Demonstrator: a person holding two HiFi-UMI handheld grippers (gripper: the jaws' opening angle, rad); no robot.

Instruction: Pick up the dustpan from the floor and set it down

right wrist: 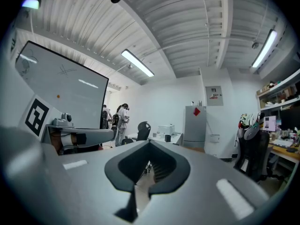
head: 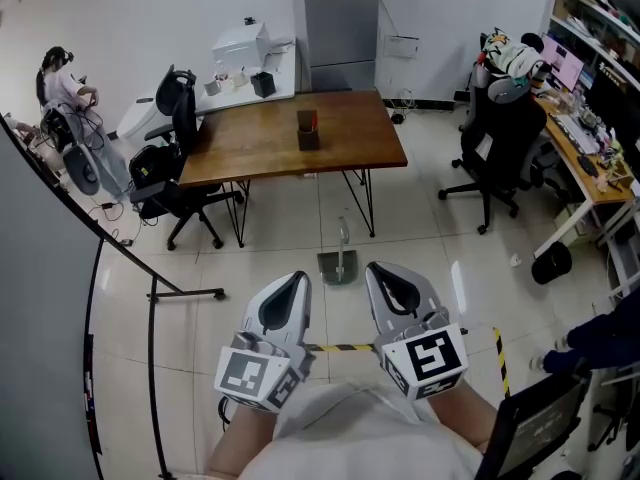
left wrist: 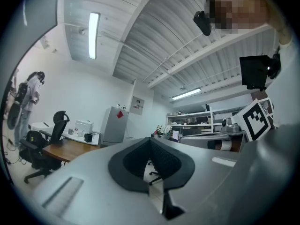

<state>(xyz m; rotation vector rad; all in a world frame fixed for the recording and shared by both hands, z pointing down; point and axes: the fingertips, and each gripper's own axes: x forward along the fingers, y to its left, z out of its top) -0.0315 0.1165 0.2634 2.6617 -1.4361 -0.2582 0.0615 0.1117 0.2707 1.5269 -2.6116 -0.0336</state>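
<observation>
Tiled floor [head: 270, 268] lies below us: we hold the left gripper [head: 296, 280] and right gripper [head: 379, 272] with jaws clenched on nothing. Ahead, the dustpan [head: 338, 266] sits untouched on the floor near the worktop [head: 260, 133]; lifting and setting down remain.

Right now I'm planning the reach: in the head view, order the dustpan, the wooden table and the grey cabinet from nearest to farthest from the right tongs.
1. The dustpan, on the floor just ahead of the right tongs.
2. The wooden table, beyond the dustpan, mid-room.
3. The grey cabinet, against the back wall.
</observation>
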